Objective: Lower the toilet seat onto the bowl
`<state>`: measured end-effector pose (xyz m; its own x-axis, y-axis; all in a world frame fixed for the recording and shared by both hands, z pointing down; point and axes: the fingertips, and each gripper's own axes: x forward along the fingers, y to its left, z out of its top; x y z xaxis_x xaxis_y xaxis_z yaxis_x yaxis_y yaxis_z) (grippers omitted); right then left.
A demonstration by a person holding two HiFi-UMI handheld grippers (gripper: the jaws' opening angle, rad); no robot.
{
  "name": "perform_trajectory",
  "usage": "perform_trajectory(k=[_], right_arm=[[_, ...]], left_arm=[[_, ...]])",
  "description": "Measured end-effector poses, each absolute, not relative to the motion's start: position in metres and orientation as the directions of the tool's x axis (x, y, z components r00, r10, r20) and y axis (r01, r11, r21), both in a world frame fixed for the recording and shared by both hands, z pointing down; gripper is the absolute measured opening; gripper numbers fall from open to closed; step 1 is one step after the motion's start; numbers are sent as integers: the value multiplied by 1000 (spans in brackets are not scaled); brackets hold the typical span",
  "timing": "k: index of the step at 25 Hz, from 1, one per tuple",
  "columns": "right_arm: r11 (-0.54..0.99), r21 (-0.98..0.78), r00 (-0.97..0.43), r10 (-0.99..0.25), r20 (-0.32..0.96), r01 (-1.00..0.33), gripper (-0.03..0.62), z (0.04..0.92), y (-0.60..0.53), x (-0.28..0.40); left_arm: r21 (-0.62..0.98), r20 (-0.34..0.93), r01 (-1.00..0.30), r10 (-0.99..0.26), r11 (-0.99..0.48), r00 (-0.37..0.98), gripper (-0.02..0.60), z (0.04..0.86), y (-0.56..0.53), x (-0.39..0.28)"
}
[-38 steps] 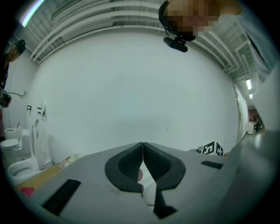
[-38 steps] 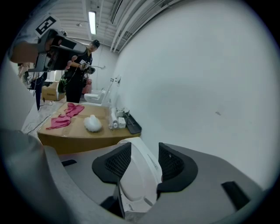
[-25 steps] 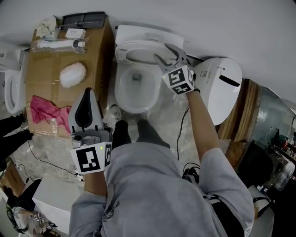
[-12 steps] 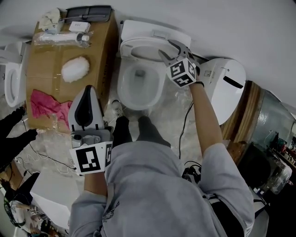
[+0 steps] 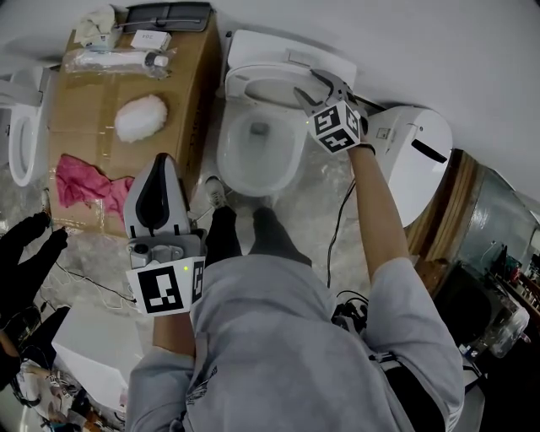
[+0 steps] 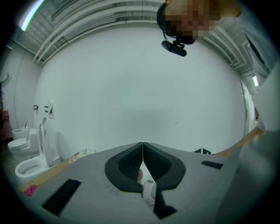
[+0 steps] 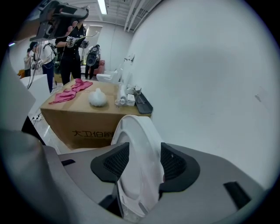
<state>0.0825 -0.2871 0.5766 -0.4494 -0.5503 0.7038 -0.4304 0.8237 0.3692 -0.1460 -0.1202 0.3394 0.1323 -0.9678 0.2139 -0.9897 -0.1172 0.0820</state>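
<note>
A white toilet stands against the wall; its bowl (image 5: 229, 160) is open. The white toilet seat (image 5: 245, 84) is raised and leans back toward the tank (image 5: 278, 52). My right gripper (image 5: 316, 89) is at the seat's right edge. In the right gripper view the seat (image 7: 138, 144) stands on edge between the two pads of that gripper (image 7: 140, 164), which is shut on it. My left gripper (image 5: 159, 164) is held low near my body, left of the toilet. In its own view the left gripper (image 6: 142, 146) is shut with nothing in it and faces a bare wall.
A cardboard box (image 5: 181, 101) stands left of the toilet, carrying a pink cloth (image 5: 80, 186), a white fluffy ball (image 5: 139, 118), a bottle (image 5: 110, 59) and a black tray (image 5: 164, 14). Other white toilets stand at right (image 5: 413, 160) and far left (image 5: 21, 152). People (image 7: 72, 43) stand far off.
My right gripper, with the seat's edge between its jaws, has shifted slightly up and right in the head view. The left gripper has stayed where it was.
</note>
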Motion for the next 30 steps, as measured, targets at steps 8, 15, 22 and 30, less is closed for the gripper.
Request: perform_trajectory(k=[8,15,22,30], right_arm=[[820,366,-457,-555,695,-439,196,575,-280,82],[824,352,-465,-548,695,-444,196,573,-270,82],[831,328,-478,-534,697,-450,196,571,-259,81],[831,323,-483,-534,694,-453,150,569,-242,82]], left_arm=[[82,214,-990,-968,-112,128,0,340,-115,-148],[84,211,-989,-968,-121,136,0,340,-111,-144],[83,208,-988,-968,-127,142,0,338,-105,-140],[83,207,-987,-967,-134,149,0,338,-96,-135]])
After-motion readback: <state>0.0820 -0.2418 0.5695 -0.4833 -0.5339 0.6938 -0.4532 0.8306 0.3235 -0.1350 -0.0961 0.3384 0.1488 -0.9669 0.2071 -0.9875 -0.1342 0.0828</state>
